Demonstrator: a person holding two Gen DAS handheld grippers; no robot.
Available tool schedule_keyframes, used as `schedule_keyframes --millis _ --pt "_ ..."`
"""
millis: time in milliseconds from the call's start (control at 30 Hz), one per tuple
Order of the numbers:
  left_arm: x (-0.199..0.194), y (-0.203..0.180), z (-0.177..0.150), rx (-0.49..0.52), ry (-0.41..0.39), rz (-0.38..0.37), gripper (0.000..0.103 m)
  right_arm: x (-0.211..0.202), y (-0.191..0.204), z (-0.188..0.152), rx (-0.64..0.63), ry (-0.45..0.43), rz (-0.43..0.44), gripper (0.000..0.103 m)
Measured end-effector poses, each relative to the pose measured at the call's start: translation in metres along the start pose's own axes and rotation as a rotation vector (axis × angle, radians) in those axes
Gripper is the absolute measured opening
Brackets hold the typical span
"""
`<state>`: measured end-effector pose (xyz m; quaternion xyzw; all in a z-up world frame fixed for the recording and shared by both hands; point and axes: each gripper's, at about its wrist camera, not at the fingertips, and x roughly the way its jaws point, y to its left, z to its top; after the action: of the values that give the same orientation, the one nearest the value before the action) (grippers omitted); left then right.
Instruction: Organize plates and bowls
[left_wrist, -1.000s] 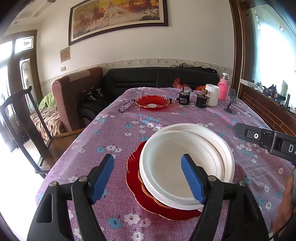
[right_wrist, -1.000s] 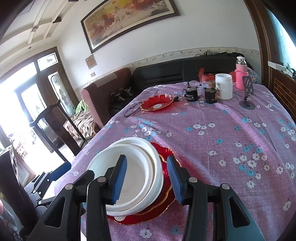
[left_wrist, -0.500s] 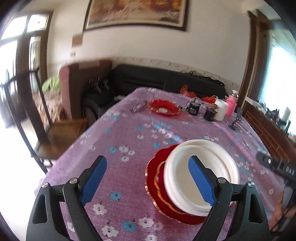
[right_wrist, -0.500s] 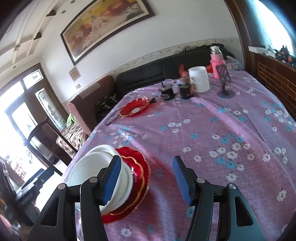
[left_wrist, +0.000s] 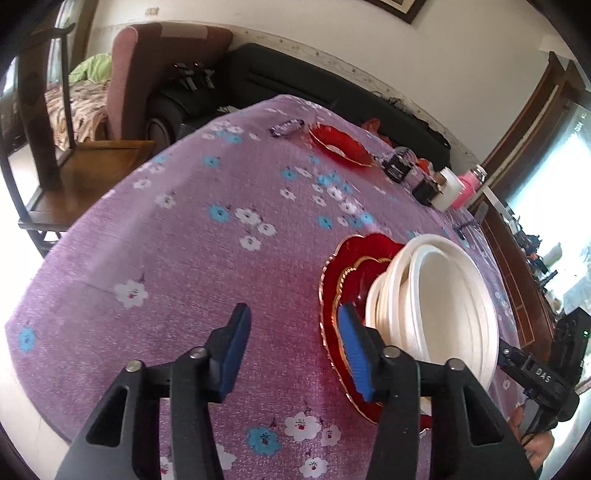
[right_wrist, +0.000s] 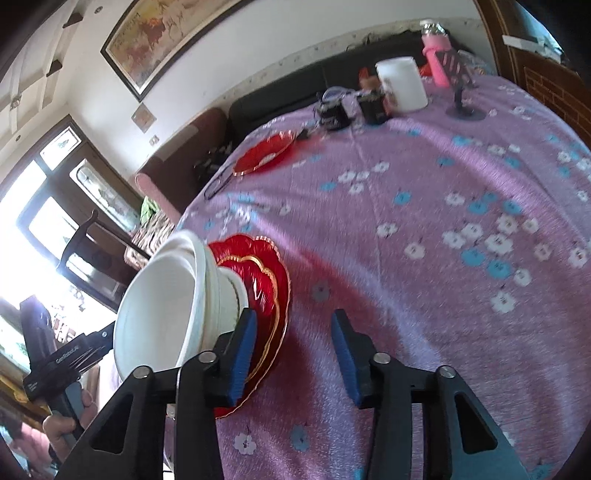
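"DAS" printed on right gripper (left_wrist: 543, 376); left gripper (left_wrist: 295, 350) spread wide, nothing pinched, white bowls (left_wrist: 443, 302) at 3 o'clock; right fingers (right_wrist: 242, 350) spread too.

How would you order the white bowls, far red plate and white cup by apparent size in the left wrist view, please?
1. white bowls, largest, though closest to the camera.
2. far red plate.
3. white cup, smallest; it sits farther off, so true size is unsure.
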<state>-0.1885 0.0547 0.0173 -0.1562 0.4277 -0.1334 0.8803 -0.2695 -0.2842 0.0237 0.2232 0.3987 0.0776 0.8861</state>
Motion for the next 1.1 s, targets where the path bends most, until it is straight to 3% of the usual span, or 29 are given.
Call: schedule_keyframes --millis 133,300,533,567,633,667,767,900,1100 --pt "0.01 -0.003 0.0 0.035 0.024 -0.001 0.026 0.009 0.0 -0.002 0.003 0.03 0.018 0.038" --pt "0.014 -0.003 0.001 0.049 0.025 -0.017 0.025 0.02 0.001 -0.005 -0.001 0.068 0.029 0.029" --pt "0.017 -0.007 0.001 0.066 0.053 -0.068 0.025 0.03 0.003 -0.006 0.001 0.09 0.035 0.029" --pt "0.017 -0.009 0.0 0.077 0.05 -0.06 0.025 0.031 0.003 -0.006 -0.001 0.092 0.032 0.029" --pt "0.021 -0.01 -0.001 0.086 0.054 -0.045 0.025 0.034 0.002 -0.006 0.0 0.099 0.035 0.016" --pt "0.024 -0.01 -0.001 0.083 0.06 -0.037 0.025 0.035 0.003 -0.006 0.001 0.102 0.045 0.014" --pt "0.034 -0.01 -0.004 0.077 0.08 -0.031 0.025 0.036 0.006 -0.005 -0.01 0.095 0.026 0.014" --pt "0.043 -0.021 -0.006 0.119 0.067 -0.012 0.011 0.042 0.008 -0.003 -0.015 0.102 0.007 0.014" --pt "0.052 -0.037 -0.005 0.165 0.059 0.041 0.009 0.043 0.007 -0.001 -0.028 0.08 -0.01 0.013"
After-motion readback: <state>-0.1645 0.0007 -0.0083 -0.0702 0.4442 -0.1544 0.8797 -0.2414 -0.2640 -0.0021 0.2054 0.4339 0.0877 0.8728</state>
